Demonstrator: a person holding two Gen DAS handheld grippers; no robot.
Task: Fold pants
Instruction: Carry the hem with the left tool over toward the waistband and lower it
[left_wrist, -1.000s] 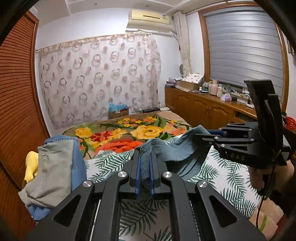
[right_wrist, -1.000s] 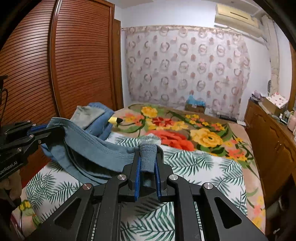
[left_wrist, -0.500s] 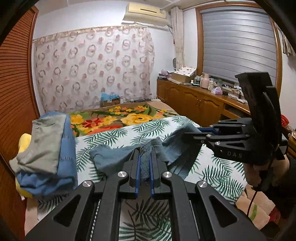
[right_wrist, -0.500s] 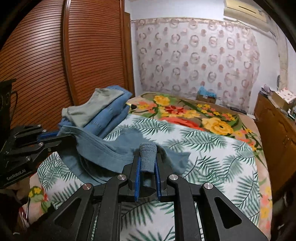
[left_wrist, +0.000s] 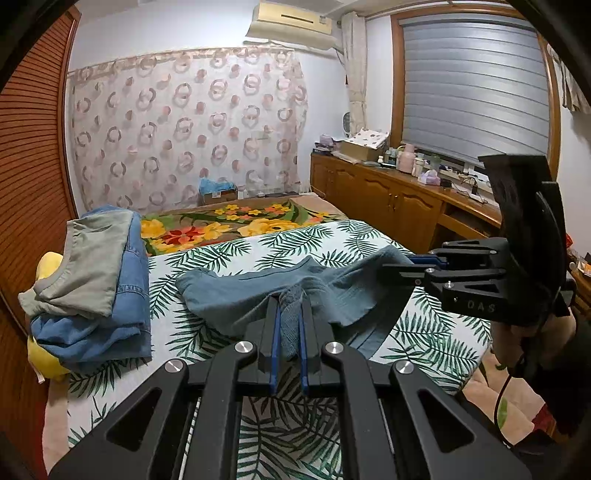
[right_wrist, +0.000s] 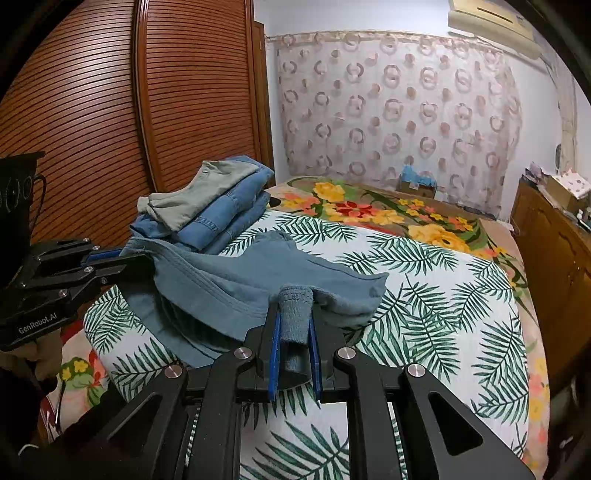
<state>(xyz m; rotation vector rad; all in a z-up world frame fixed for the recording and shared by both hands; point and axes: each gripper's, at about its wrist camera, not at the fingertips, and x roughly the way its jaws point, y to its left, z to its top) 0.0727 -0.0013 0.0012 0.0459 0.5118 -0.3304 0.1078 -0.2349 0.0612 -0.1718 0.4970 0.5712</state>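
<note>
Grey-blue pants (left_wrist: 236, 295) lie spread across the leaf-print sheet (left_wrist: 303, 240) on the bed; they also show in the right wrist view (right_wrist: 236, 280). My left gripper (left_wrist: 290, 314) is shut on a bunched edge of the pants. My right gripper (right_wrist: 293, 317) is shut on another bunched edge. Each gripper shows in the other's view, the right one (left_wrist: 410, 267) at the right, the left one (right_wrist: 110, 260) at the left, both clamping the near edge of the pants just above the sheet.
A stack of folded clothes (left_wrist: 92, 280), grey on denim, sits at the bed's left side (right_wrist: 210, 206) by the slatted wooden wardrobe (right_wrist: 110, 110). A floral blanket (left_wrist: 236, 225) covers the far bed. A wooden cabinet (left_wrist: 399, 203) with clutter runs along the right wall.
Both grippers have come down and back with the pants. The pants, hanging raised a second ago, now lie mostly flat on the sheet.
</note>
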